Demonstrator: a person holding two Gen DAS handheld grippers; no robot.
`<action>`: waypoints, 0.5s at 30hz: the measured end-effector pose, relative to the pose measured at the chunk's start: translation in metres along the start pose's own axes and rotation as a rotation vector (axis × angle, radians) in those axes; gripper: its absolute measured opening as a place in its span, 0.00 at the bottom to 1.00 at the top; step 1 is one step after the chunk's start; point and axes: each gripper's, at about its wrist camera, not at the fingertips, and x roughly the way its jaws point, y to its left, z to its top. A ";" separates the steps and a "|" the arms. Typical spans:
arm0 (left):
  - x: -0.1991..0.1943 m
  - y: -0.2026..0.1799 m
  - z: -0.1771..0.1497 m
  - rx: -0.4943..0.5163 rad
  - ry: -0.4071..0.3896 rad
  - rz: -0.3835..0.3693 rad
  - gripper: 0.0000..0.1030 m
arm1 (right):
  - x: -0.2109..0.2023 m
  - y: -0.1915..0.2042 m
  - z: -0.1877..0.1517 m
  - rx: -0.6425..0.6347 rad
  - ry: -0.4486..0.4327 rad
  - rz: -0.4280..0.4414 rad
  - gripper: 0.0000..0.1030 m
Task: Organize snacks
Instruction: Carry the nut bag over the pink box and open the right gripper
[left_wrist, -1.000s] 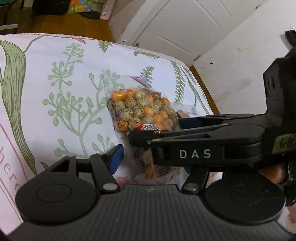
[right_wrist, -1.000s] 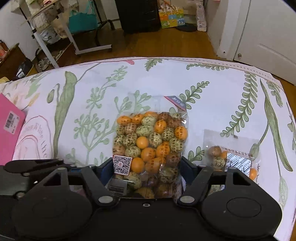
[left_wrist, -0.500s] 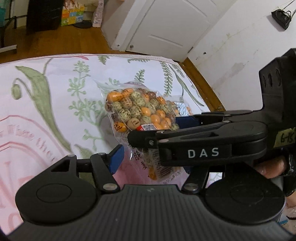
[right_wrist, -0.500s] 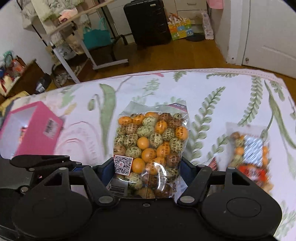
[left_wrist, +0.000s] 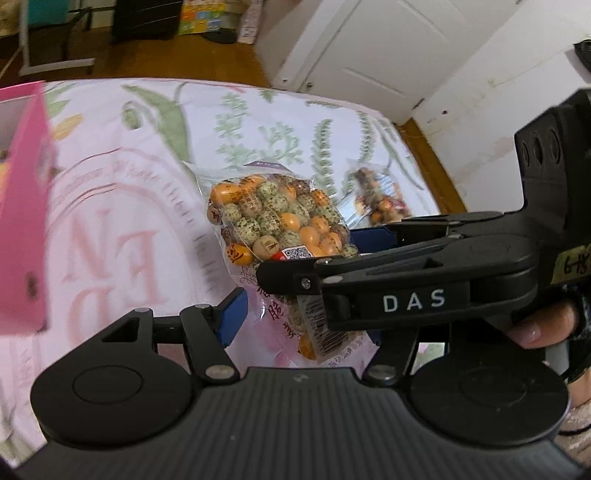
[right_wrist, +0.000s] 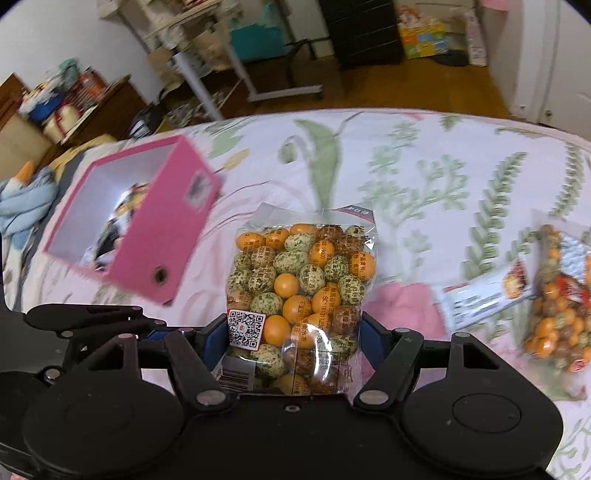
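A floral bedspread carries a pink box and, seemingly, two snack packets.

The bag of coated nuts sits between the blue pads of the right tongs, lifted above the bed. In the left wrist view the left tongs reach in at the bag's lower end, below the right tongs, which cross in front from the right. Left of the bag, an open box lies on the bed with packets inside. To the right, a second bag of nuts lies on the bed with a flat packet just beside it. Behind the bed are the floor and a door.
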 end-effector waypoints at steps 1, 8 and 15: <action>-0.008 0.004 -0.002 -0.010 0.006 0.017 0.61 | 0.002 0.008 0.000 -0.007 0.010 0.016 0.74; -0.063 0.034 -0.013 -0.037 -0.021 0.091 0.61 | 0.009 0.064 0.011 -0.071 0.046 0.116 0.74; -0.129 0.068 -0.024 -0.056 -0.127 0.181 0.61 | 0.012 0.137 0.034 -0.198 0.045 0.194 0.74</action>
